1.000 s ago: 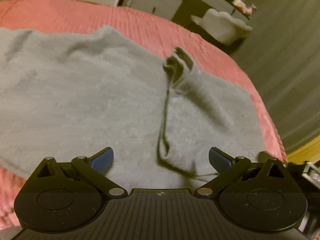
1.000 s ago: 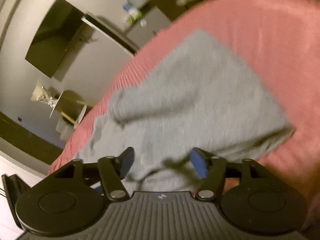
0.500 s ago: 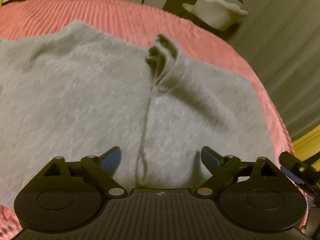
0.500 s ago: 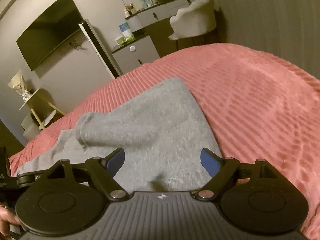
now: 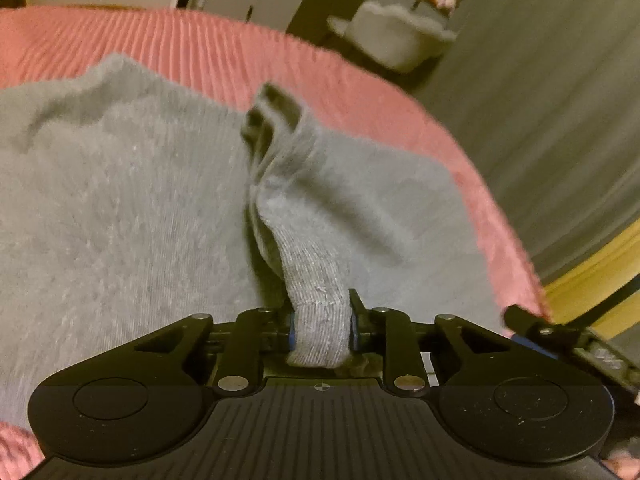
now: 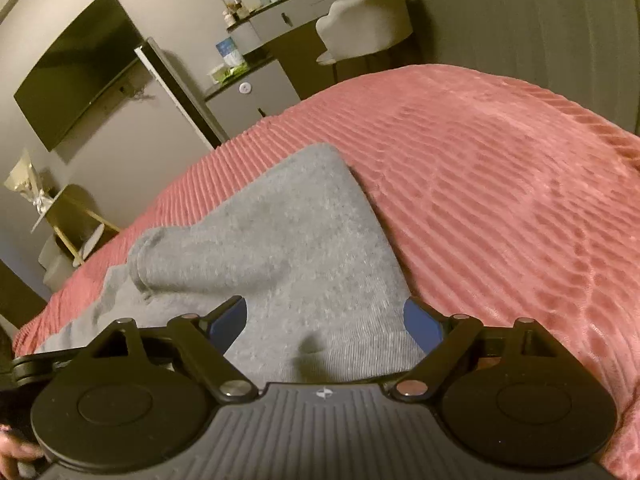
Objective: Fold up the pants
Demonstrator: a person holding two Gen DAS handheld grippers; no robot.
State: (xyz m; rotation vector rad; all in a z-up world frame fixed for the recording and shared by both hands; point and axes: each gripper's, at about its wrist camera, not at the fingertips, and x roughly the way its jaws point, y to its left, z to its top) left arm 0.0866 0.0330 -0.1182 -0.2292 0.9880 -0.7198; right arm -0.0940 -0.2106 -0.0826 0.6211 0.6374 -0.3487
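Grey pants (image 5: 120,208) lie spread on the pink bed (image 6: 500,184), reaching its near edge. The left hand-held gripper (image 5: 320,332) pinches a raised fold of them. The right hand-held gripper (image 6: 326,320) is spread wide over their corner.

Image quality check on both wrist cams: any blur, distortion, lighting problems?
Left wrist: dim warm light, motion blur on the background and bedspread; the pants hem pinched in the left hand-held gripper stays fairly sharp. Right wrist: sharper, strong fisheye bending of the walls and TV; the open right hand-held gripper casts a small shadow on the fabric.
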